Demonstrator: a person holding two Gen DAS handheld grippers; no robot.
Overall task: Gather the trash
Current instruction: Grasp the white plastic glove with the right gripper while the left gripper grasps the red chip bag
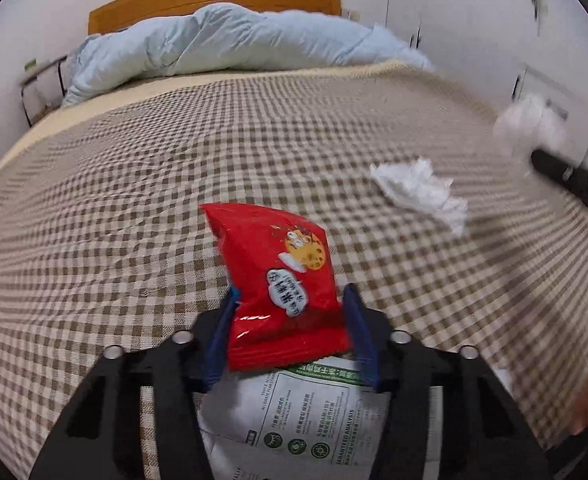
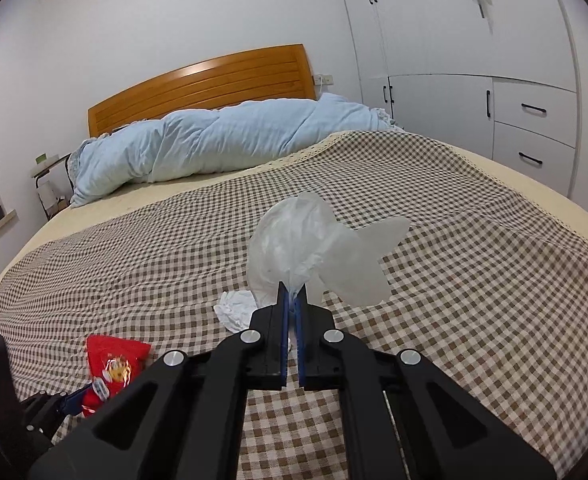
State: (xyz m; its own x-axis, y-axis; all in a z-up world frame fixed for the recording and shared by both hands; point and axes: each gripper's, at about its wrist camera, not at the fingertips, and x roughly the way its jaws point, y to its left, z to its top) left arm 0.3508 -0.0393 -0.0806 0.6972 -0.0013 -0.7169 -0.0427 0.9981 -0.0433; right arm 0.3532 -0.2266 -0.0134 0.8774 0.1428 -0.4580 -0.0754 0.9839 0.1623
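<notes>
Nearest the left wrist camera, one white printed packet (image 1: pixel 305 412) lies flat on the checked bedspread (image 1: pixel 134 208), right under the left gripper (image 1: pixel 290 304), its top edge tucked beneath one red snack wrapper (image 1: pixel 278 280). That gripper's two blue fingers (image 1: pixel 359 328) stand partly apart with the red wrapper's lower end between them, both pads against its sides, so it reads as a clamp on the wrapper. Over to the right wrist camera: the right gripper (image 2: pixel 292 300) has its blue fingers drawn almost together, pinching the gathered neck of one thin white plastic bag (image 2: pixel 305 248), which balloons up and forward off the fingertips, clear of the bedspread. Just beyond and to the left of those tips sits one crumpled white tissue (image 2: pixel 236 306), loose on the cloth, touched by neither gripper. That makes four pieces of trash in view. Further out, the checked cloth runs broad and bare. At the far end, one rolled pale blue duvet (image 2: pixel 222 140) lies against the wooden headboard (image 2: pixel 202 84), white wardrobe doors (image 2: pixel 453 40) close beside the bed's right edge.
</notes>
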